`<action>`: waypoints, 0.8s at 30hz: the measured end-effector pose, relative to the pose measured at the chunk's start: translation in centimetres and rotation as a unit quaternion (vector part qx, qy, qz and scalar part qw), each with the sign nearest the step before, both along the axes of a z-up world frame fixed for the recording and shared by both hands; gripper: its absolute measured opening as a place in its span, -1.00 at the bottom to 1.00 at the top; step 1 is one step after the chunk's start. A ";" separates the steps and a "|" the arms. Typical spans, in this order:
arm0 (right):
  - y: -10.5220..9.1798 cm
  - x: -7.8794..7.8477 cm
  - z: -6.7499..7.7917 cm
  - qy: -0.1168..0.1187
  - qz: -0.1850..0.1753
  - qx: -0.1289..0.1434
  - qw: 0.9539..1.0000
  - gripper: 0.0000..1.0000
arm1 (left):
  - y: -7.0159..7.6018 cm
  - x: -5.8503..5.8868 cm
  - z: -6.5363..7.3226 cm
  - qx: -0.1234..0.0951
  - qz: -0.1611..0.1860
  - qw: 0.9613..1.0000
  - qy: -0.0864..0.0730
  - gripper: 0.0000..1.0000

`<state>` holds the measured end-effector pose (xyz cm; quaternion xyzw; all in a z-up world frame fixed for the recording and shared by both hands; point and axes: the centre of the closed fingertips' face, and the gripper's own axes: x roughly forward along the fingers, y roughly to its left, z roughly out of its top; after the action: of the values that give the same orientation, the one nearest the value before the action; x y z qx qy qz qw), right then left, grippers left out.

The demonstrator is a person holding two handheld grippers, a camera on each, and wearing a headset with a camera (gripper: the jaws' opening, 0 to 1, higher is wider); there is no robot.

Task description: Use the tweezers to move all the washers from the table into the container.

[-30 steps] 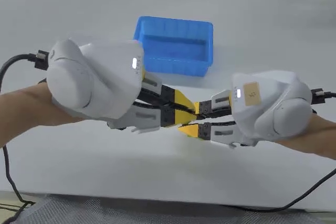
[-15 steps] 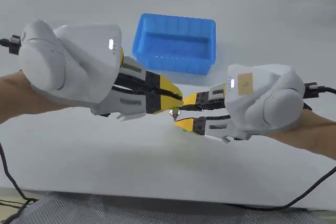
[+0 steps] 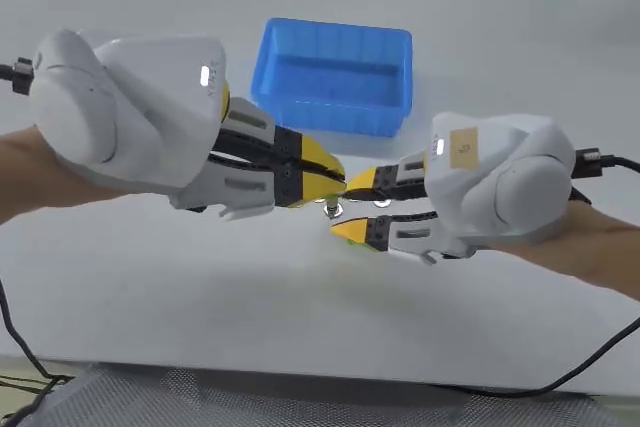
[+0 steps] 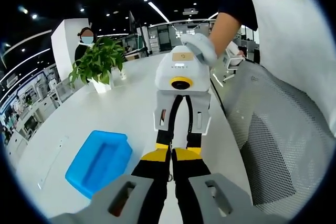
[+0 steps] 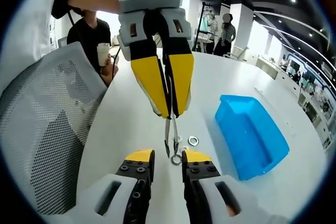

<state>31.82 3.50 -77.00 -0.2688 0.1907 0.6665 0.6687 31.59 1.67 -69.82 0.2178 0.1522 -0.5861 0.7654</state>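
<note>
Left gripper (image 3: 335,179) jaws nearly closed, pinching tweezers (image 5: 169,129), tips down at a washer (image 5: 176,159) on the table (image 3: 200,287) near the front of the container (image 3: 330,119); second washer (image 5: 193,140) just beside, nearer the container. Right gripper (image 3: 345,209) jaws slightly apart, holding nothing. Since half a second ago, grippers barely shifted against the container; second washer now uncovered

White table (image 3: 150,287), grey mesh chair (image 4: 273,145) at its edge. Open-plan office behind: dark ceiling with long light strips (image 4: 157,10) and spot lamps, a white pillar (image 4: 63,40), a potted plant (image 4: 100,61) (on the table's far end), rows of desks (image 4: 23,119) further back.
</note>
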 end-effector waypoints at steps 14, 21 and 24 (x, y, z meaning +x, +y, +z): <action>-1.4 0.0 -0.8 0.019 -0.013 -0.008 1.000 -0.40 | -0.1 0.2 -0.8 0.007 -0.007 1.000 0.005 -0.89; -1.0 0.0 -0.8 0.019 -0.008 -0.006 1.000 -0.40 | -0.2 0.3 -0.7 -0.002 -0.006 1.000 0.009 -0.89; -0.3 0.1 -0.7 0.019 -0.004 -0.001 1.000 -0.42 | -0.2 0.3 -0.7 -0.003 -0.007 1.000 0.010 -0.89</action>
<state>31.91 3.19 -77.74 -0.2555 0.2050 0.6690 0.6672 31.85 1.52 -70.49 0.2106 0.1565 -0.5943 0.7602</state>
